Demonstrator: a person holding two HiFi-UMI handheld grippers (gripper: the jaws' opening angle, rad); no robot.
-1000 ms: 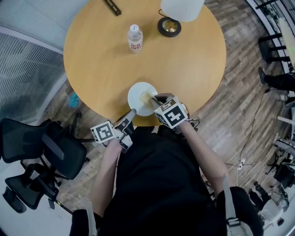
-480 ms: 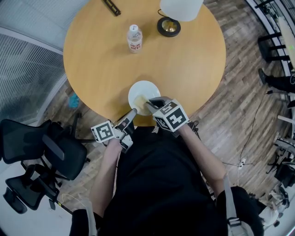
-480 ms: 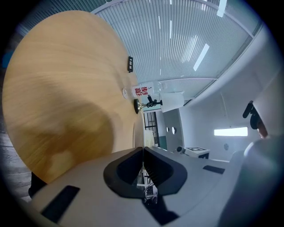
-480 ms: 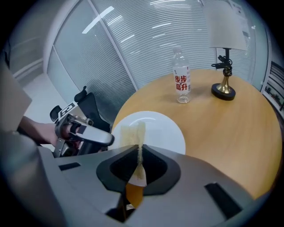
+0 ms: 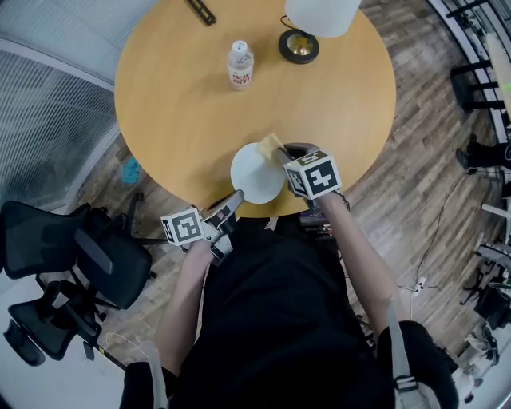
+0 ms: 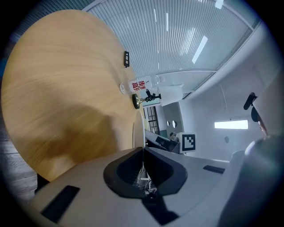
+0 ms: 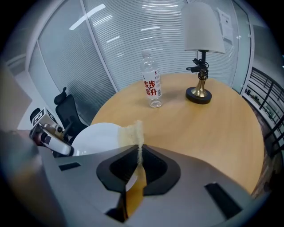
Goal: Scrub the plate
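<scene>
A white plate (image 5: 255, 176) lies at the near edge of the round wooden table (image 5: 176, 112). My left gripper (image 5: 236, 196) is shut on the plate's near rim; in the left gripper view the plate (image 6: 138, 128) shows edge-on, running into the closed jaws of the left gripper (image 6: 143, 153). My right gripper (image 5: 281, 152) is shut on a yellow sponge (image 5: 269, 145), which sits at the plate's far right rim. In the right gripper view the sponge (image 7: 132, 134) sticks out of the right gripper (image 7: 139, 153), beside the plate (image 7: 94, 138).
A clear water bottle (image 5: 240, 65) with a red label stands on the far side of the table. A lamp (image 5: 299, 45) with a white shade stands to its right. A black object (image 5: 202, 11) lies at the far rim. Office chairs (image 5: 72, 264) stand left of me.
The right gripper has carried the sponge from the middle of the plate to its far right rim. The left gripper has kept its hold on the near rim.
</scene>
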